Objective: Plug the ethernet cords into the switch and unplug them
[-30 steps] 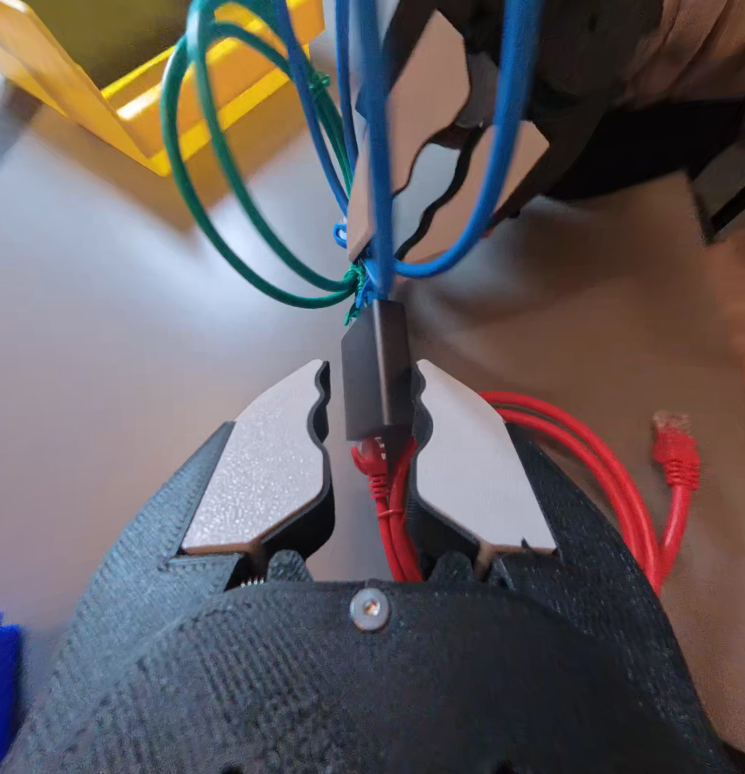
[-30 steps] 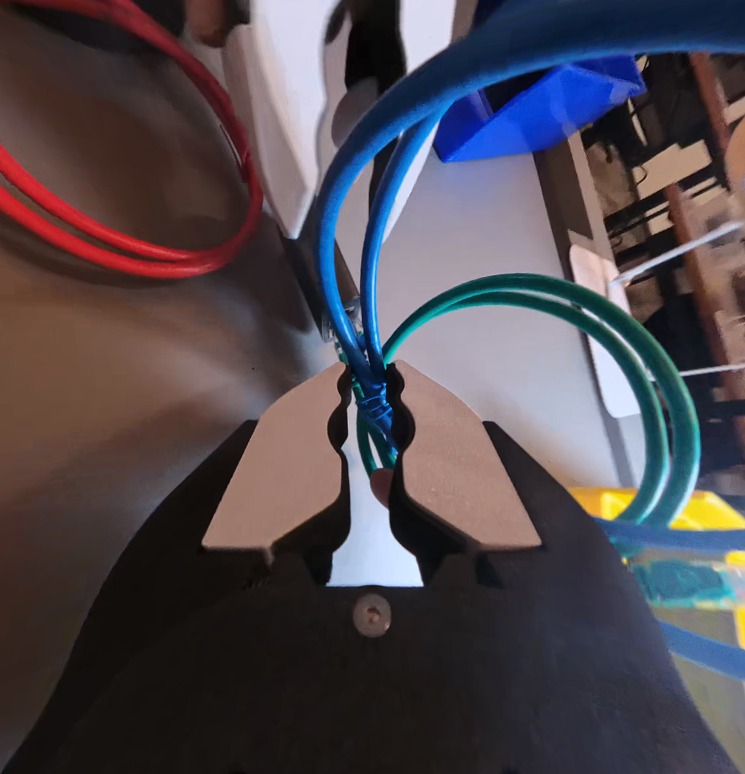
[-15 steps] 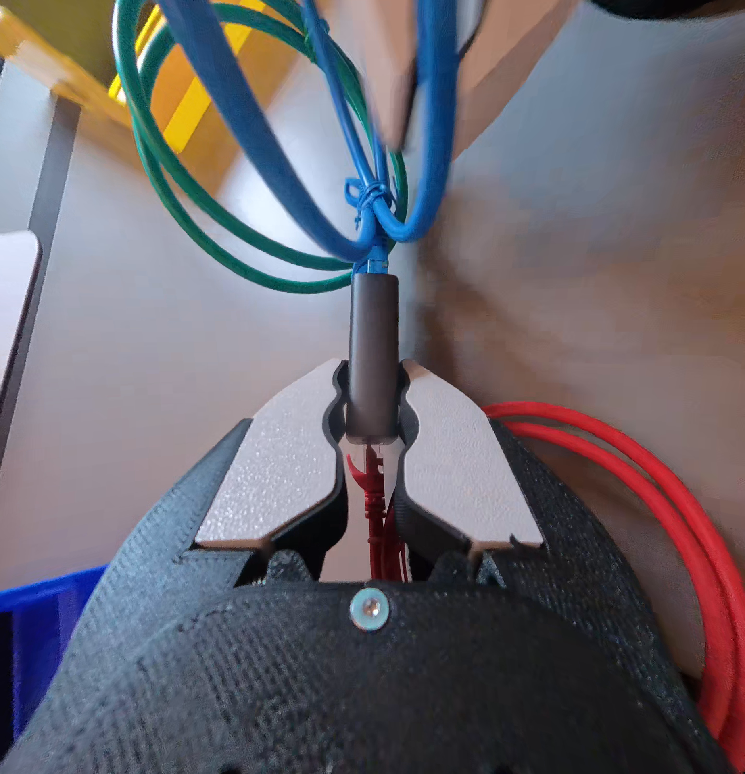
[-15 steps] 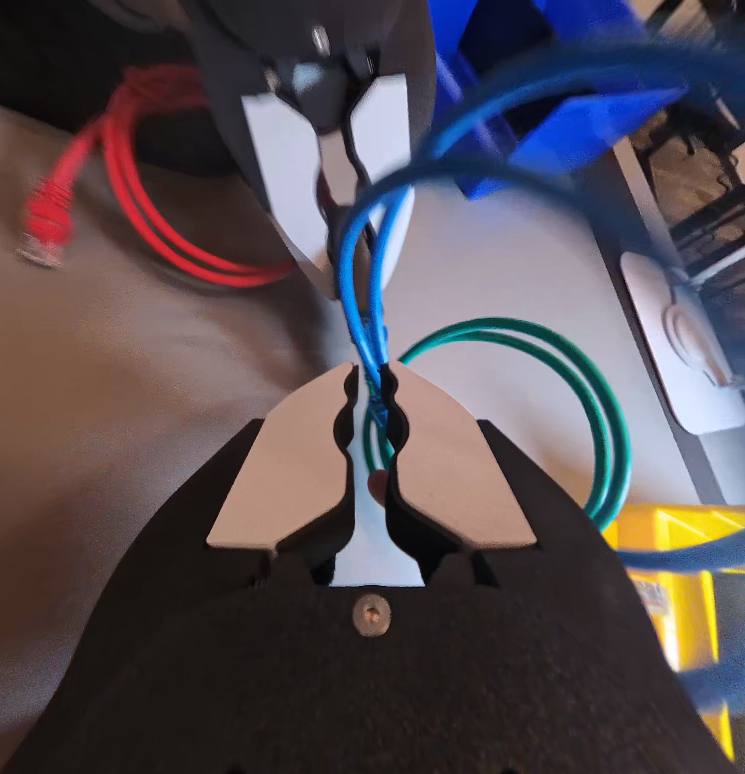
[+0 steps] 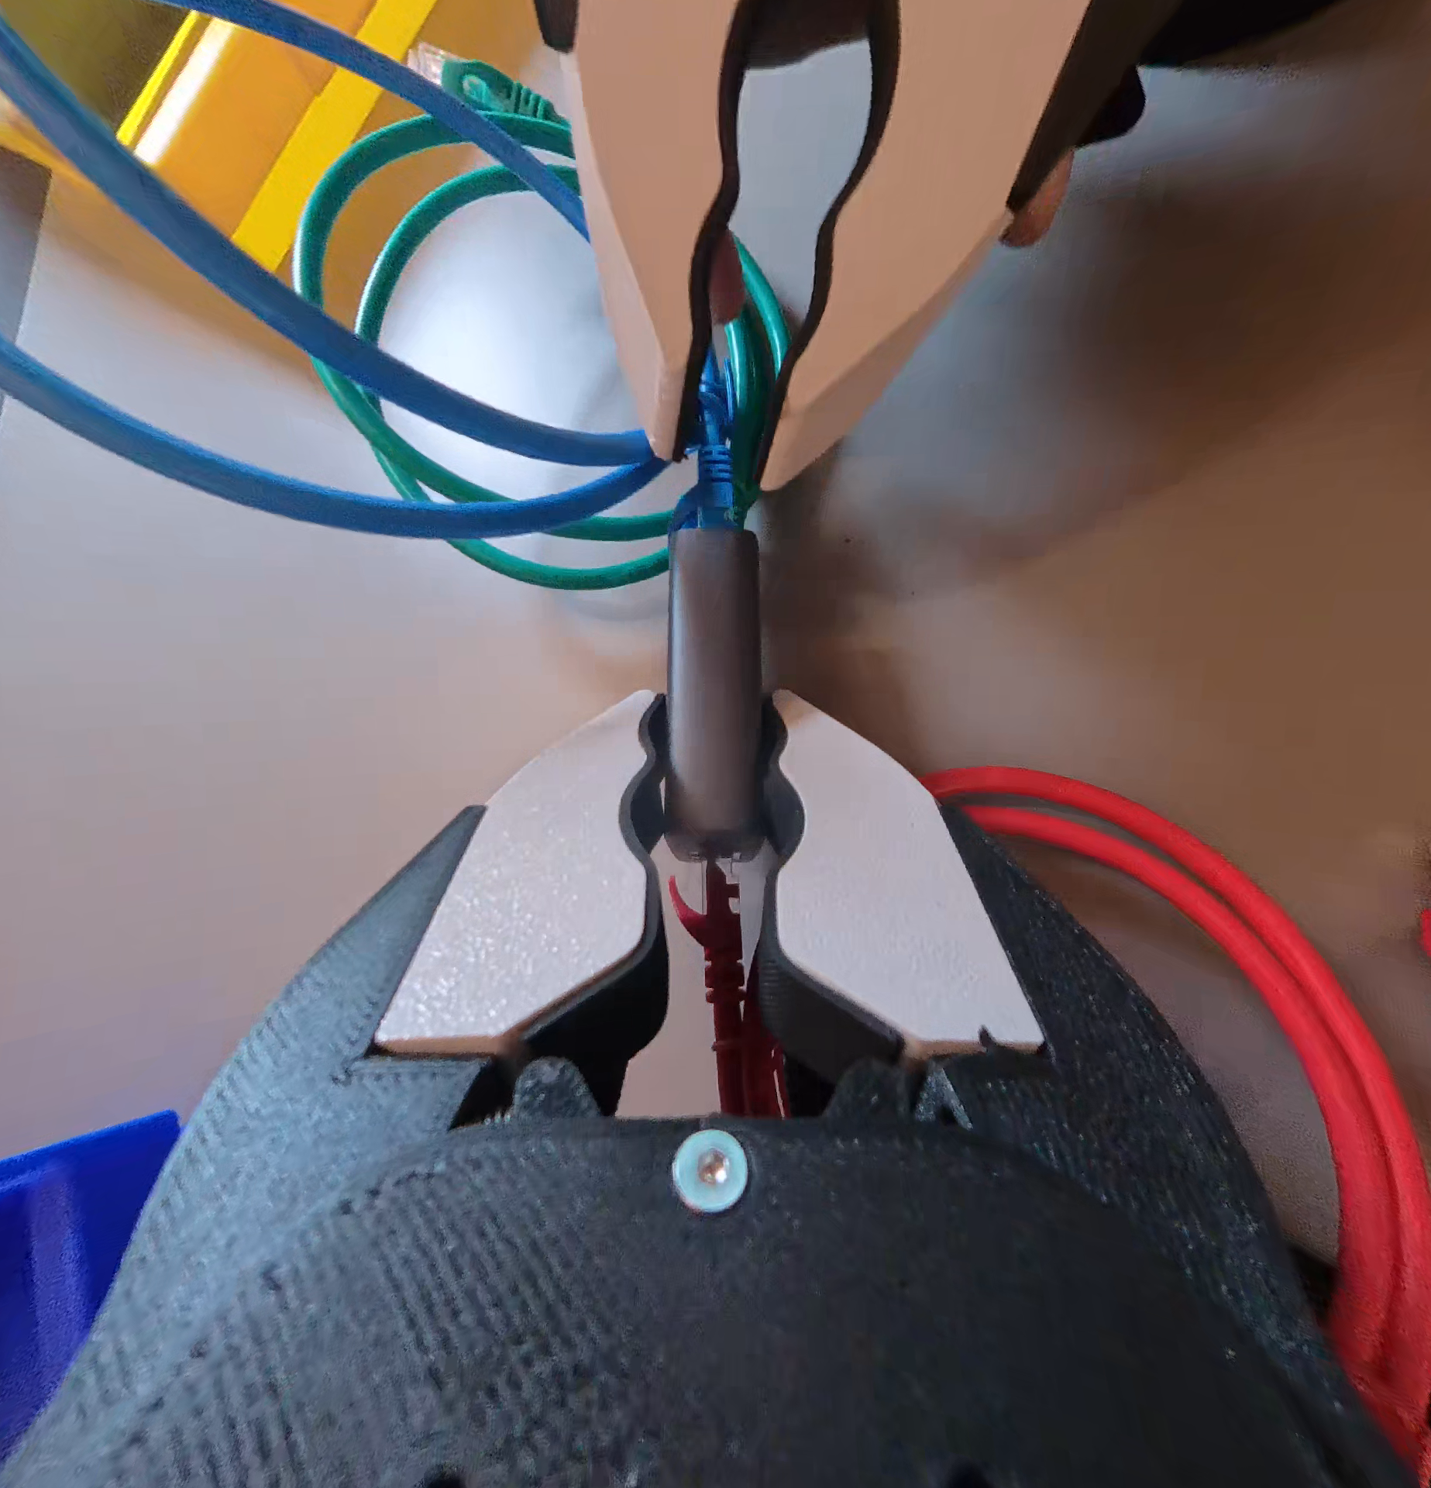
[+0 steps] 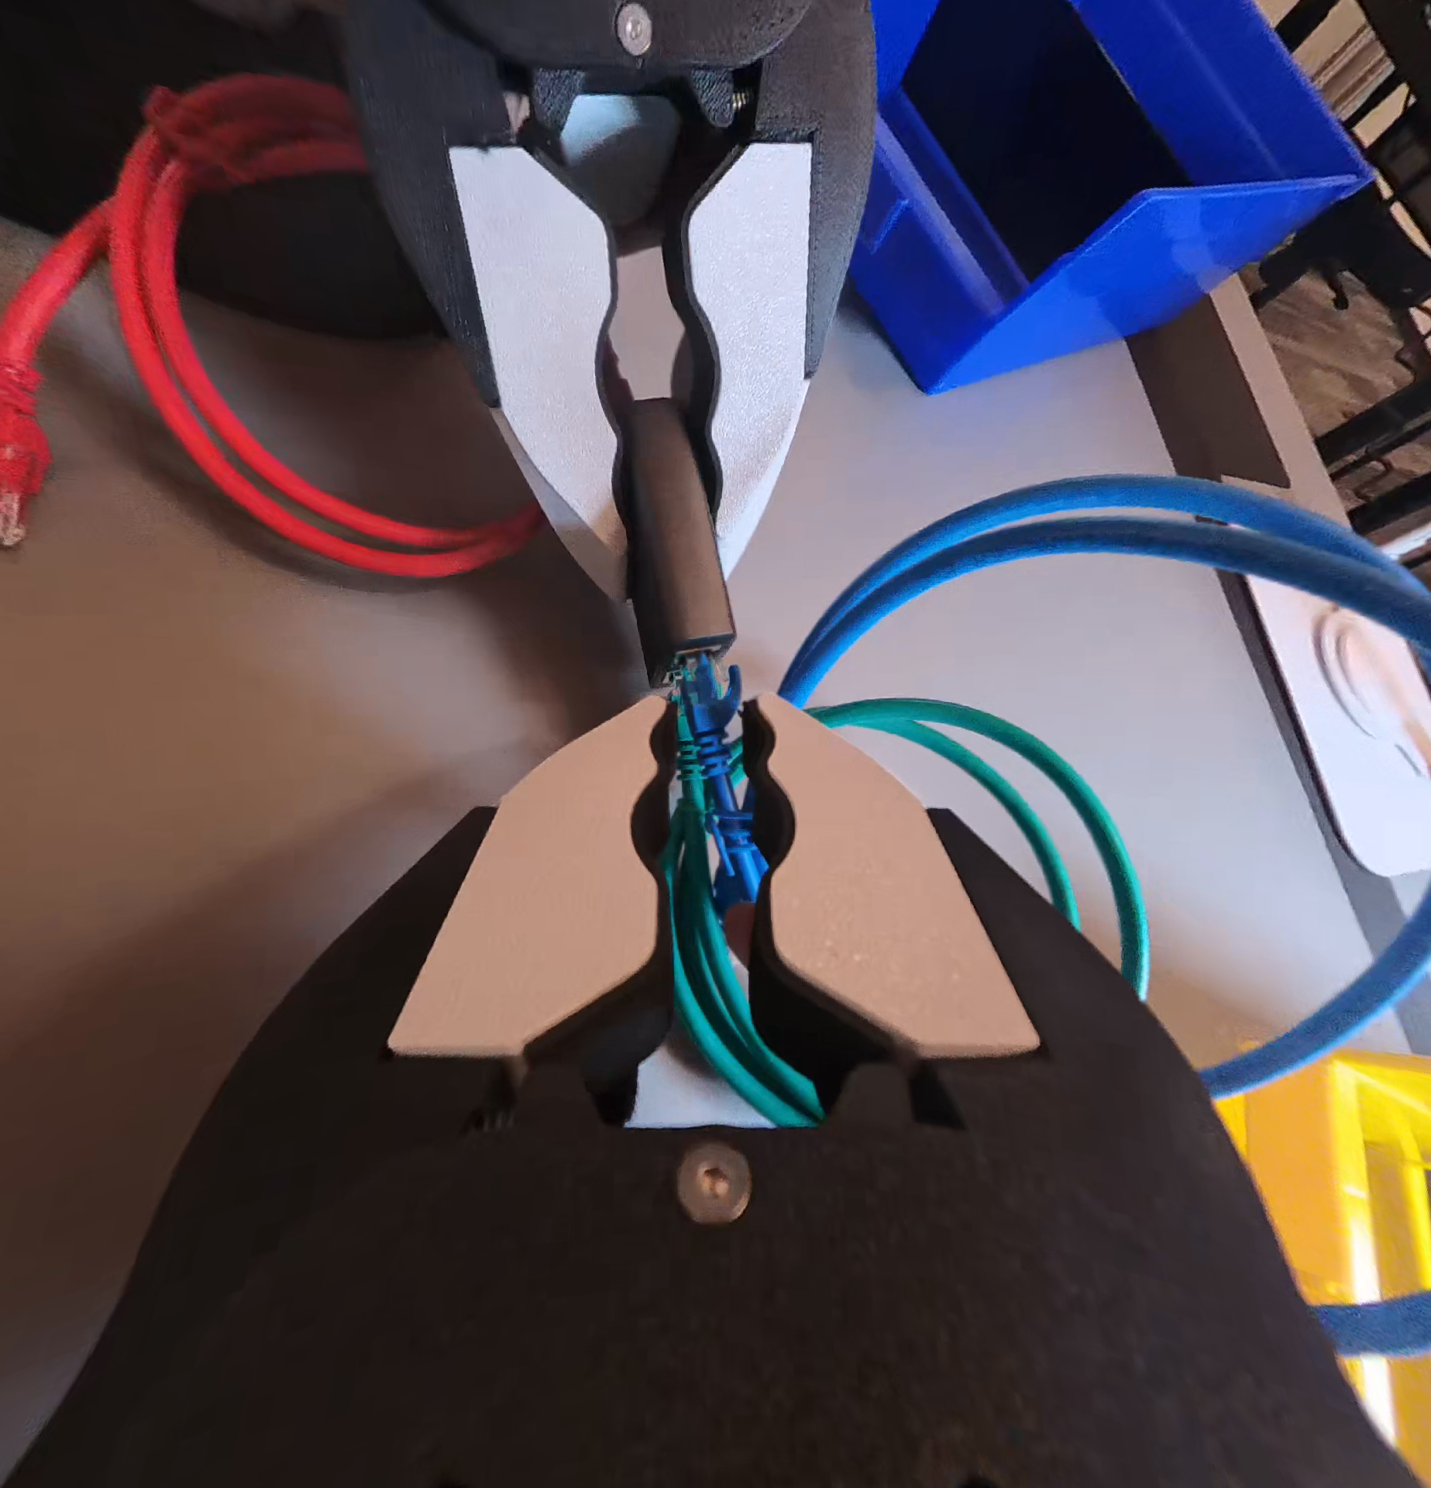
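My left gripper (image 5: 713, 702), with white pads, is shut on a small dark switch (image 5: 712, 644) and holds it end-on; it also shows in the right wrist view (image 6: 680, 523). A red cord (image 5: 1259, 926) enters the switch's near end between my left fingers. My right gripper (image 6: 705, 708), with tan pads, faces the switch's far end and is shut on the blue cord's plug (image 6: 708, 725), which sits at the switch's port. The green cord (image 6: 1018, 773) runs between the same jaws, its plug beside the blue one. The blue cord (image 6: 1098, 523) loops off to the side.
The red cord's free plug (image 6: 3, 451) lies on the grey table. A blue bin (image 6: 1098, 241) stands behind the left gripper, a yellow bin (image 6: 1380, 1208) near the right gripper. A flat white device (image 6: 1380, 765) lies at the table's edge. About 5 cm separates my left fingertips from my right.
My left gripper closed on the switch. My right gripper moved along the blue cord up to its plug at the switch. The blue loops swung aside.
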Demonstrator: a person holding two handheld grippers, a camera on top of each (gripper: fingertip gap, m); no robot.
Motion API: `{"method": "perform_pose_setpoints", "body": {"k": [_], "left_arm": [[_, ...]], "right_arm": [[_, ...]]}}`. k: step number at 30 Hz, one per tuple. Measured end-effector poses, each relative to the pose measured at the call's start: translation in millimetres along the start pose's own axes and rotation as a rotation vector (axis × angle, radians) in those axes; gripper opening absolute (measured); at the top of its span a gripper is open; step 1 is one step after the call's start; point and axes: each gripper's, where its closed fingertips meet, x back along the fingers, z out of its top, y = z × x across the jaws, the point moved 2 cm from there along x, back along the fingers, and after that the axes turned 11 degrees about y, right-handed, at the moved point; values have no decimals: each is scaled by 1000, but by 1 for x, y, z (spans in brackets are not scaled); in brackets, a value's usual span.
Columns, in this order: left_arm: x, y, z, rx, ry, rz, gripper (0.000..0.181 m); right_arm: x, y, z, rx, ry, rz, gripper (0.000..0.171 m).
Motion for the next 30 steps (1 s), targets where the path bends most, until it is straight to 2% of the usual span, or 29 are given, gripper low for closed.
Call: {"method": "perform_pose_setpoints", "body": {"k": [7, 14, 18, 23, 30], "left_arm": [[0, 1, 4, -158, 15, 19, 21], [-1, 6, 15, -261, 86, 24, 21], [3, 7, 20, -245, 116, 14, 21], [3, 5, 14, -234, 105, 6, 21], [2, 7, 16, -272, 88, 17, 21]], "right_arm": [[-1, -8, -4, 116, -76, -7, 20], [-6, -8, -4, 204, -103, -24, 16], [-3, -9, 4, 279, -54, -21, 15], [1, -10, 10, 270, -16, -20, 14], [0, -11, 5, 269, -59, -16, 17]]}}
